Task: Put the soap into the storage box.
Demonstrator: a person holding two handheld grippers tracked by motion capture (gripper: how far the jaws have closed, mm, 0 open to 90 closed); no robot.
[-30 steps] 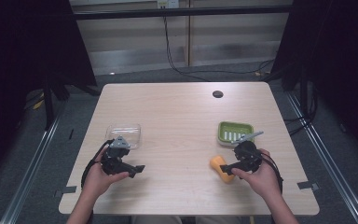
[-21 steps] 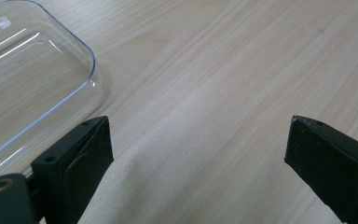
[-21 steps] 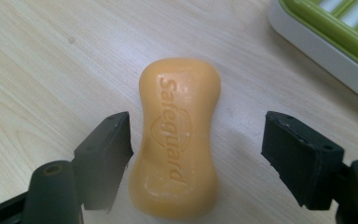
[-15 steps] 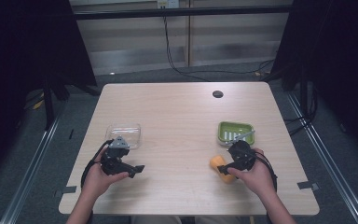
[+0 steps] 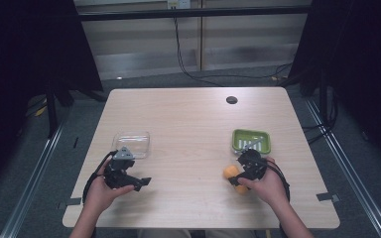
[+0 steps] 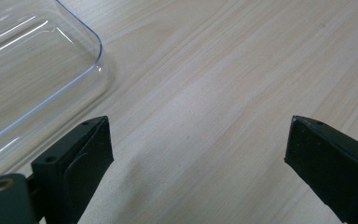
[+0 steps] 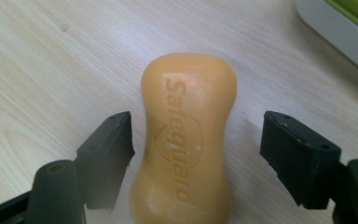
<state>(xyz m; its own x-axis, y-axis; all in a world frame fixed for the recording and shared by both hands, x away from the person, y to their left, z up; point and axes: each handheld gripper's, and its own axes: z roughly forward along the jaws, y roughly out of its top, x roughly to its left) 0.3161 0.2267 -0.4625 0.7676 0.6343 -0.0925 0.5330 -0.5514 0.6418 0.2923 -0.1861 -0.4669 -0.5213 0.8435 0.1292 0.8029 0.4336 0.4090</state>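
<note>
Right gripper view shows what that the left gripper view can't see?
Right gripper view alone: an orange soap bar stamped Safeguard, lying between the open right tongs, and a corner of the green soap dish.

Left gripper view alone: the clear plastic container beside the open left tongs, nothing between them.

Both: the pale wooden table and a pair of black jaws spread wide.

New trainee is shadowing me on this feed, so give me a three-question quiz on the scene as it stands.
1. True or false: the right tongs are shut on the orange soap bar.
2. What lies nearest the left tongs: A) clear plastic container, B) green soap dish, C) a sponge?
3. What word is embossed on the soap bar?

Key: 1 false, the jaws straddle it, open. 2 A. 3 Safeguard.
</note>
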